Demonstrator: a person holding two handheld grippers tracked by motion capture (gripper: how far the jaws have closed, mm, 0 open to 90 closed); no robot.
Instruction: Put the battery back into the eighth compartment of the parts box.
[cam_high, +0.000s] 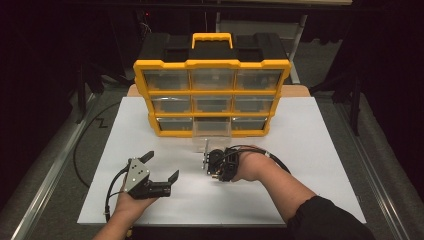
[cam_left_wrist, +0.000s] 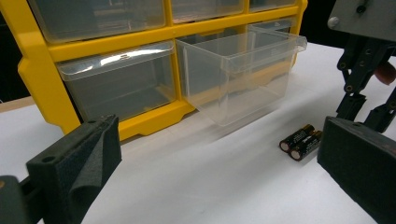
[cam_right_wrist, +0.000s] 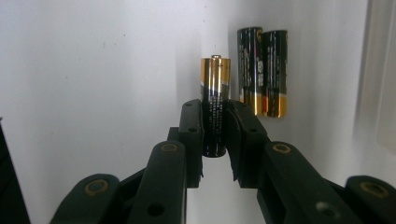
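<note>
We note the left gripper (cam_high: 161, 170) at the near left of the white tabletop (cam_high: 310, 150), resting in the person's left hand (cam_high: 131, 202). Its black jaws stand wide apart, nothing between them, pointing right and slightly away towards the drawer cabinet. In the left gripper view the two foam pads (cam_left_wrist: 88, 158) frame a bare stretch of table.

At the middle far side stands the yellow-framed plastic organiser with clear drawers (cam_high: 211, 97), three rows of three, black carry case behind it. We see the clear plastic drawer of the bottom middle slot (cam_left_wrist: 236, 77) pulled out towards us, its front lip well forward of its neighbours; it looks empty.

Just near of that open drawer, two black-and-gold cylindrical batteries (cam_left_wrist: 301, 141) lie side by side on the table, touching each other.

To the right of them is the right gripper (cam_high: 206, 159), held by the person's right hand (cam_high: 250, 167), pointing down at the table. Its jaws are narrow and clamped on a third black-and-gold battery (cam_right_wrist: 215, 105), gripped around its black half, gold end sticking out beyond the pads. In the right gripper view that battery sits just beside the lying pair, apart from them.
</note>
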